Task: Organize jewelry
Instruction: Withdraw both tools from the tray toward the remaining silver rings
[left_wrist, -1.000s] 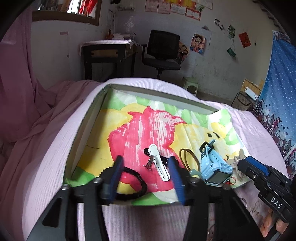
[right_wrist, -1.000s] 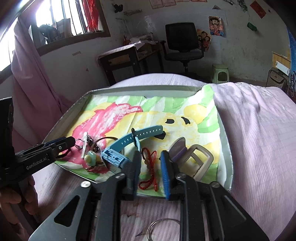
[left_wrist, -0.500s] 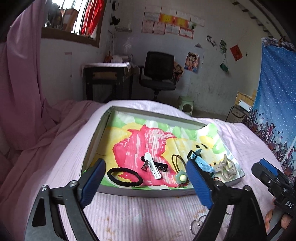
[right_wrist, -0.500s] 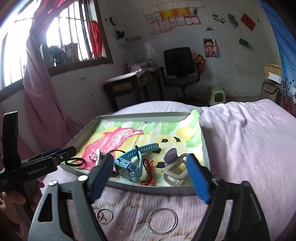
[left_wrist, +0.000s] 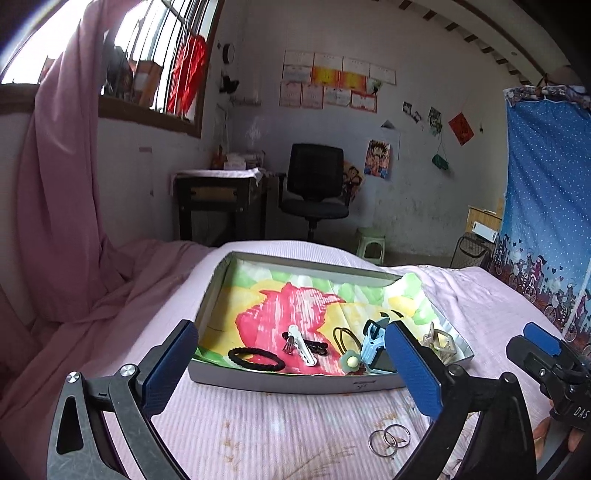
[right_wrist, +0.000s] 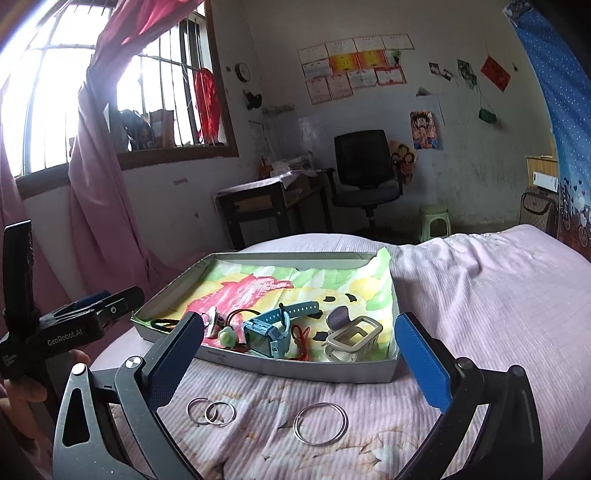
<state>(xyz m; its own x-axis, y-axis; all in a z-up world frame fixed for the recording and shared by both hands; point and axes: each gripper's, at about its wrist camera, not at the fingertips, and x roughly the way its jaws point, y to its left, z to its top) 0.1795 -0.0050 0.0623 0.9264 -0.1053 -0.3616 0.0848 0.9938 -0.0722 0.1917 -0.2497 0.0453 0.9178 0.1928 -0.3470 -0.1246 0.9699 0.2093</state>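
Note:
A shallow tray (left_wrist: 295, 382) (right_wrist: 303, 367) lined with a colourful cloth sits on the pink bed. In it lie a black hair tie (left_wrist: 256, 359), a white clip (left_wrist: 302, 345), a blue watch (right_wrist: 275, 328) (left_wrist: 373, 345), a red cord (right_wrist: 301, 341) and a beige claw clip (right_wrist: 352, 338) (left_wrist: 439, 341). Two small silver rings (right_wrist: 211, 411) (left_wrist: 389, 439) and a large silver bangle (right_wrist: 320, 424) lie on the bed in front of the tray. My left gripper (left_wrist: 291, 373) and right gripper (right_wrist: 299, 363) are both open, empty, held back above the bed before the tray.
Pink curtain (left_wrist: 62, 206) hangs at the left, a blue patterned curtain (left_wrist: 546, 221) at the right. A desk (left_wrist: 218, 199), black office chair (left_wrist: 316, 184) and green stool (left_wrist: 371, 242) stand beyond the bed.
Both grippers have opened wide and pulled back and up from the tray. The hair tie and the red cord now lie free in the tray.

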